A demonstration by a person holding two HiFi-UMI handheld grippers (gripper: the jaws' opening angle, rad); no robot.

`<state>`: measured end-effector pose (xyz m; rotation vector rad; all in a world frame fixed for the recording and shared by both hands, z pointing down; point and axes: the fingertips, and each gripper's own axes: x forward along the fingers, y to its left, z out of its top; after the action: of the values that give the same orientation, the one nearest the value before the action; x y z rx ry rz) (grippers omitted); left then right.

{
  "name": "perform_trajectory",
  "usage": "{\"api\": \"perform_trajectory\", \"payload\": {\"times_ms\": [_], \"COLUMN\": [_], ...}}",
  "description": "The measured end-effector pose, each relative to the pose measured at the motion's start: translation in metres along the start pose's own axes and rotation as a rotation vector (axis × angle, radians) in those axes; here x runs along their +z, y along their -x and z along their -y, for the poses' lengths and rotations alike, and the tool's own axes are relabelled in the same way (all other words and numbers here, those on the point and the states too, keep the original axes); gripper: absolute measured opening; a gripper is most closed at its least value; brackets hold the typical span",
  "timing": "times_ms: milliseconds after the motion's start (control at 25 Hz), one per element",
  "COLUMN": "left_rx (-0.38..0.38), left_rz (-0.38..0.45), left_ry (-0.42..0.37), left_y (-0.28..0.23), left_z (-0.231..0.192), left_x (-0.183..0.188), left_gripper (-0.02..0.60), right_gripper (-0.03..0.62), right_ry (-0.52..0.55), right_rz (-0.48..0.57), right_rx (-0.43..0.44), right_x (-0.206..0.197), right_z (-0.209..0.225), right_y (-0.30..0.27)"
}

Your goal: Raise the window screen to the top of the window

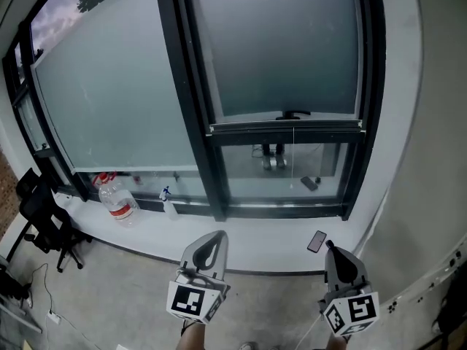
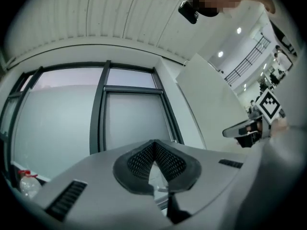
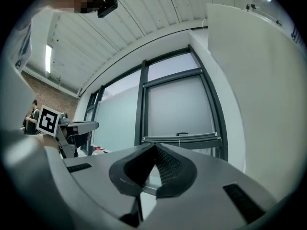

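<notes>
Grey window screen [image 1: 281, 46] covers the right-hand pane down to its bottom bar [image 1: 284, 127], which sits low in the frame with a small handle [image 1: 292, 114] on top. Left gripper [image 1: 217, 235] and right gripper [image 1: 329, 247] hang well below it, both clenched on nothing. What looks like a phone [image 1: 317, 240] lies on the sill [image 1: 241, 243]. The plastic bottle [image 1: 117, 199] has a red label too small to read.

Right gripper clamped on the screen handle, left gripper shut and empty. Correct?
Not quite: the right gripper is shut on nothing, with the screen handle well beyond its jaws, as the right gripper view shows. The left gripper is shut and empty.
</notes>
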<state>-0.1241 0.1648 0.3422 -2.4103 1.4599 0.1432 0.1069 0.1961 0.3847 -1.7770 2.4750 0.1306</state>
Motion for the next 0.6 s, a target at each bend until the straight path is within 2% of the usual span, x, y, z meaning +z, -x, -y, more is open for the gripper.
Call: {"api": "perform_trajectory", "payload": {"times_ms": [80,200,440,600], "left_rx": [0.0,0.013,0.063,0.073], "left_rz": [0.016,0.031,0.088,0.09], "left_ry": [0.032,0.028,0.058,0.082], "left_y": [-0.005,-0.012,-0.015,-0.031], "left_z": [0.012,0.015,-0.015,-0.027], "left_x": [-0.008,-0.015,0.001,-0.012], "left_gripper": [0.002,0.002,0.002,0.002], "right_gripper": [-0.003,-0.003,-0.003,-0.003], "right_ry": [0.003,0.016,0.06,0.069], "right_rz": [-0.013,-0.038,-0.056,-0.064], "right_rx": [0.001,0.029,0.062,0.056], "right_x": [-0.004,-0.008,-0.006,-0.012], "right_z": [0.005,0.005,0.009,0.012], "right_y": [-0.002,-0.007,-0.031,-0.055]}}
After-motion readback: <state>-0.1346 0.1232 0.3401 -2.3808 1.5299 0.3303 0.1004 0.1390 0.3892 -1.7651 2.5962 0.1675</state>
